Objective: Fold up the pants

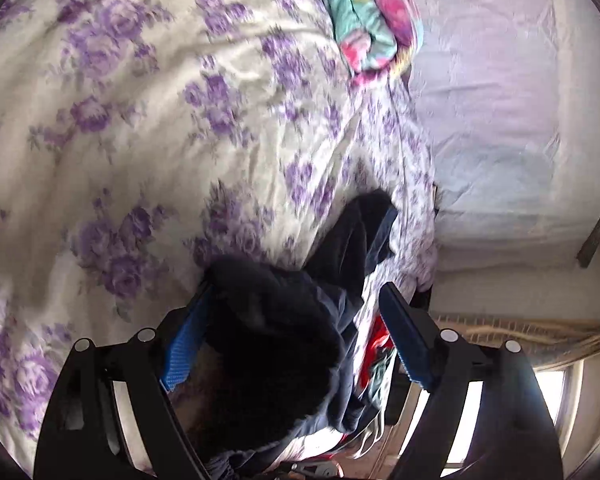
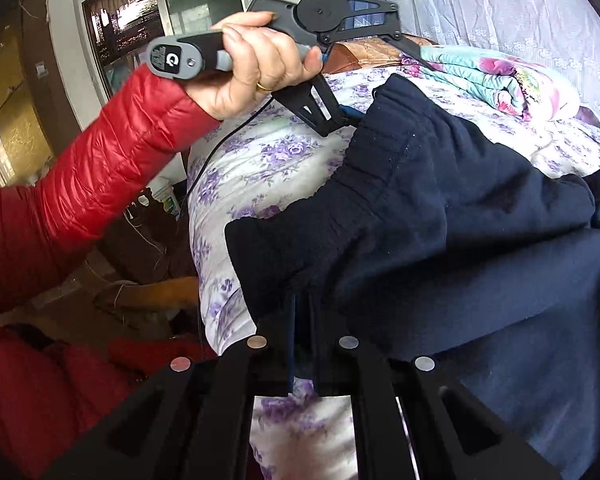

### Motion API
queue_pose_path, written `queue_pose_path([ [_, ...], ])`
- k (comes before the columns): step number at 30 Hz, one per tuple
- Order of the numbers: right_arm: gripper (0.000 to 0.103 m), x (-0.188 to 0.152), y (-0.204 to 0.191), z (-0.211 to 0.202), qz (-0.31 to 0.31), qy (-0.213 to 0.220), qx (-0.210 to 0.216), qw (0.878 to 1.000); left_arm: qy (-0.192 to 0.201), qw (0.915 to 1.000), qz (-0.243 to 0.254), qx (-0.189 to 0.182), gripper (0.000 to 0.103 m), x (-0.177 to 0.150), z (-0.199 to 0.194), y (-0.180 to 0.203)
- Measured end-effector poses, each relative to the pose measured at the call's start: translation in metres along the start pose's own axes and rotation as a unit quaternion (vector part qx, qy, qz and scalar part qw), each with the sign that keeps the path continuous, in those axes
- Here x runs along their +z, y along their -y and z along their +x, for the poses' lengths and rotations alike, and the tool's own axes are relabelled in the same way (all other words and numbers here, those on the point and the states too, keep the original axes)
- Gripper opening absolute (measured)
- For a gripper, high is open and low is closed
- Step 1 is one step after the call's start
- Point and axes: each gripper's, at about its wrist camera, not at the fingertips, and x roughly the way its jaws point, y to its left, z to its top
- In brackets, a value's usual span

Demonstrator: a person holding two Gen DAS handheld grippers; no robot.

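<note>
Dark navy pants (image 2: 440, 216) lie bunched on a bed with a purple-flowered quilt (image 2: 260, 168). My right gripper (image 2: 302, 316) is shut on the pants' waistband corner near the bed's edge. My left gripper (image 1: 296, 316) has its blue-padded fingers (image 1: 180, 356) spread wide, with a bunch of the pants' dark fabric (image 1: 276, 344) lying between them. It also shows in the right wrist view (image 2: 344, 118), held by a hand in a red sleeve, at the far end of the elastic waistband.
A folded teal and pink blanket (image 2: 500, 80) lies at the head of the bed, also in the left wrist view (image 1: 372, 20). A pale sheet (image 1: 492, 120) lies beside the quilt. A window (image 2: 140, 16) and clutter stand past the bed's left edge.
</note>
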Motion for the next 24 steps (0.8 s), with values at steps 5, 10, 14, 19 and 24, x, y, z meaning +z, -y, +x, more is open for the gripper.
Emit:
queue_pose_path([
  [5,0.007,0.001,0.003,-0.001,0.016,0.012,0.010,1.000,0.010,0.9957,0.076,0.051,0.019,-0.005,0.012,0.032],
  [10,0.007,0.024,0.004,-0.002,0.024,0.048,0.011,0.998,0.061,0.9773,0.201,0.032,0.017,-0.017,0.002,0.099],
  [14,0.007,0.065,0.010,0.012,0.034,0.080,0.022,0.996,0.170,0.9085,0.381,-0.027,0.017,-0.056,-0.045,0.148],
  [19,0.013,0.074,0.046,0.068,0.110,-0.027,0.088,0.990,0.151,0.9196,0.358,0.054,0.018,-0.025,-0.035,0.081],
  [24,0.015,0.064,0.120,-0.011,0.173,0.035,0.053,0.983,0.102,0.9855,0.132,-0.032,0.018,0.040,-0.030,-0.045],
])
